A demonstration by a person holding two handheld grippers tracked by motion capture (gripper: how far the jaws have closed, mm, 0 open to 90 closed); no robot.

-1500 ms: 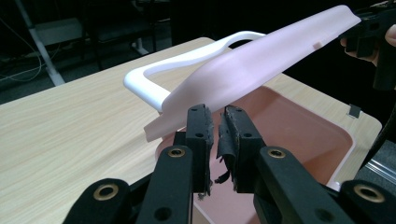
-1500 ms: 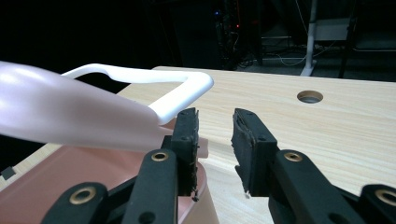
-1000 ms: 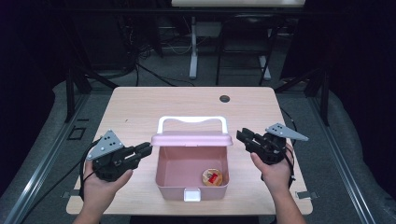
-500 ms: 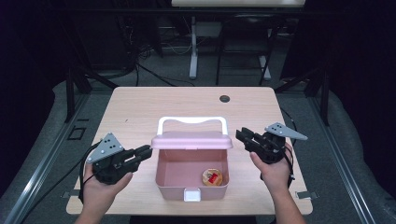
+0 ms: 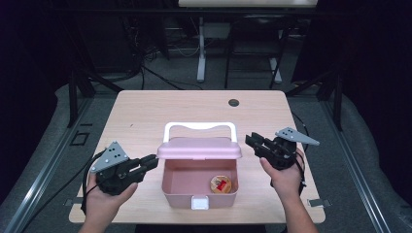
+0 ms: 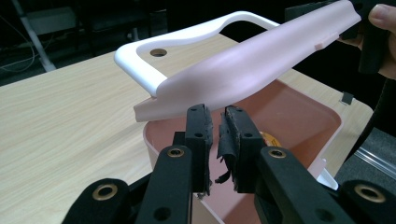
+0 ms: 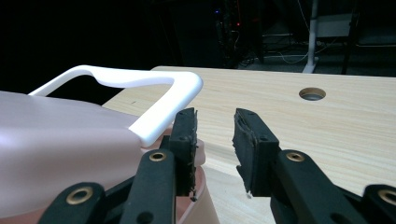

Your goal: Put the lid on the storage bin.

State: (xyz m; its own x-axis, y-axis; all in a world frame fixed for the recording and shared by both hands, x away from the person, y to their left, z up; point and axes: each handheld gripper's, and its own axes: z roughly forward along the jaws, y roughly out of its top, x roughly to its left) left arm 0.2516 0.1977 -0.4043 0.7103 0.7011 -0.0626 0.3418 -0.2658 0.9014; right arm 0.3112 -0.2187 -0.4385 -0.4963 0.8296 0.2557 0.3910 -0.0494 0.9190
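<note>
A pink box (image 5: 199, 187) is seen in the middle of the surface (image 5: 145, 116), its lid (image 5: 199, 148) half up. The left gripper (image 5: 148, 163), jaws nearly pressed together on nothing, is held just beside the lid's left end. The right gripper (image 5: 252, 142), jaws spread, is held just beside the right end.

Your storage box (image 5: 199, 189) sits at the table's (image 5: 145, 111) near edge, lid (image 5: 199, 148) raised behind it. Inside, right: one round item (image 5: 221, 184). Your left gripper (image 5: 145, 164) and right gripper (image 5: 253, 142) flank the lid.
</note>
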